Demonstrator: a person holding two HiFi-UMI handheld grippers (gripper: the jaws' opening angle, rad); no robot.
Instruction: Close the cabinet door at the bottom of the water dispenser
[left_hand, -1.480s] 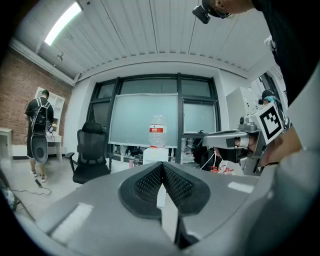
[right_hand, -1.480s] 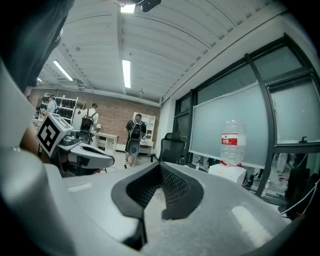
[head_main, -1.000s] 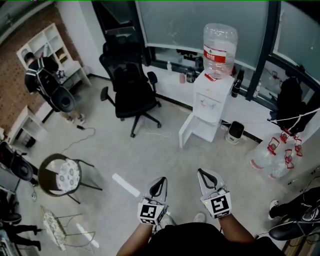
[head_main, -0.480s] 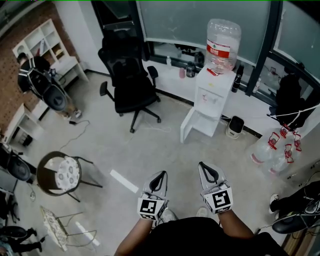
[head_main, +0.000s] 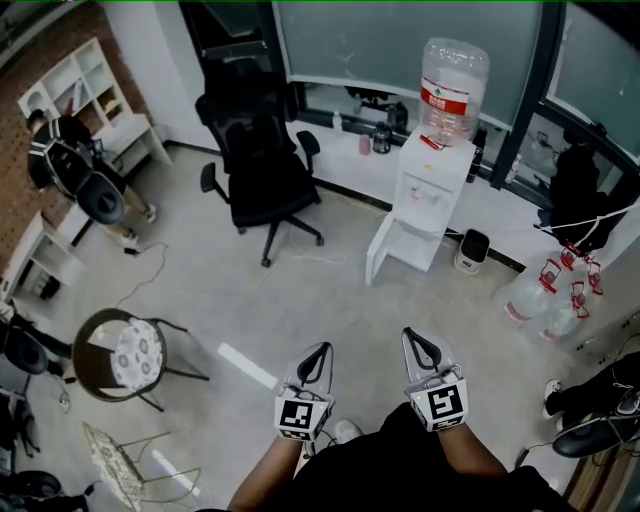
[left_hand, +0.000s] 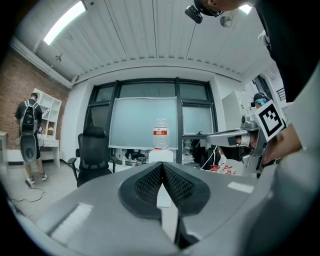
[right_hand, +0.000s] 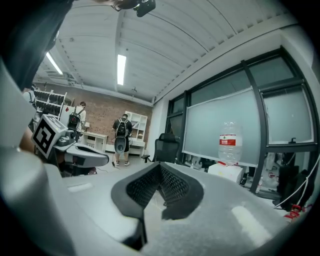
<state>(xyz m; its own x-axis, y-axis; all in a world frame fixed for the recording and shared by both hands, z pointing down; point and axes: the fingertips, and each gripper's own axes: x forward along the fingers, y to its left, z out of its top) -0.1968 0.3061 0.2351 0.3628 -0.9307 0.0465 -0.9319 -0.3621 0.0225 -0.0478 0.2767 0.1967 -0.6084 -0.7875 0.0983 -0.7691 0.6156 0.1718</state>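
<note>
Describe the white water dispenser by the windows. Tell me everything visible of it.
The white box-shaped water dispenser stands upright on the pale floor, backed against the low white ledge under the windows. A clear plastic bottle with a red label sits inverted on its top. Its front has a tap recess, too small to detail. The white cabinet door at its bottom hangs open, swung out towards the picture's left, baring the lower compartment.

An office: black swivel chair (head_main: 262, 170), water dispenser (head_main: 430, 195), white shelving (head_main: 78, 88), frosted glass partitions (head_main: 350, 45).
</note>
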